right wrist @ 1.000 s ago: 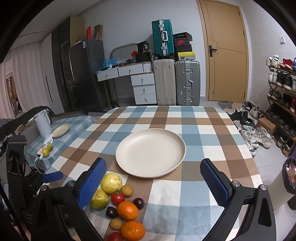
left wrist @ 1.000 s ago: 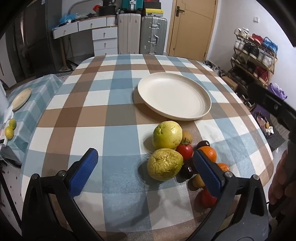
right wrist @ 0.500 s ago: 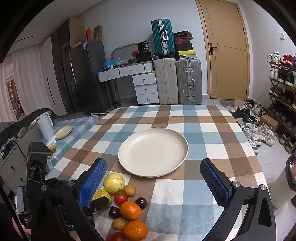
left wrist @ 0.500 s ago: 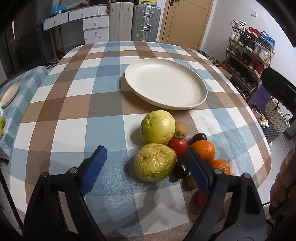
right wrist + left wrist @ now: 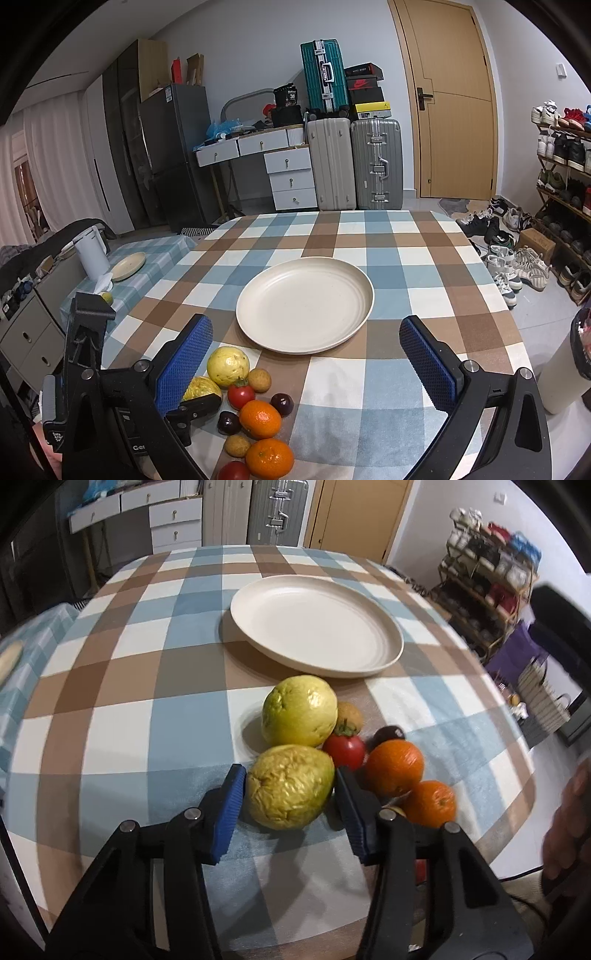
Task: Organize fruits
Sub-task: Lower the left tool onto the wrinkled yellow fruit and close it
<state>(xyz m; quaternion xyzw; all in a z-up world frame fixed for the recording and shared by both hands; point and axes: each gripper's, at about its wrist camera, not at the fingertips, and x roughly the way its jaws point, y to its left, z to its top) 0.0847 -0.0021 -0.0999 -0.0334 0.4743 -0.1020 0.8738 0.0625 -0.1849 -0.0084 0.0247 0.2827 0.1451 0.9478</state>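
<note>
Left gripper (image 5: 290,788), jaws just closing, clamps the wrinkled guava (image 5: 290,786) sideways for lifting. Right gripper (image 5: 306,356) waits open near the empty plate (image 5: 354,334), presumably the destination.

Cream plate (image 5: 384,627), blue-brown-white checked tablecloth (image 5: 122,716), 2 orange oranges (image 5: 395,768), red tomato (image 5: 345,749), blue-padded tongs (image 5: 290,805).

The checked tabletop (image 5: 424,258) carries a cream plate (image 5: 305,305) at its middle; fruit (image 5: 260,417) clusters at seven o'clock from it. All rests directly on the cloth.

wooden door (image 5: 448,110); suitcases (image 5: 354,162); white drawers (image 5: 288,173); shoe rack (image 5: 565,158); grey fridge (image 5: 173,147)
</note>
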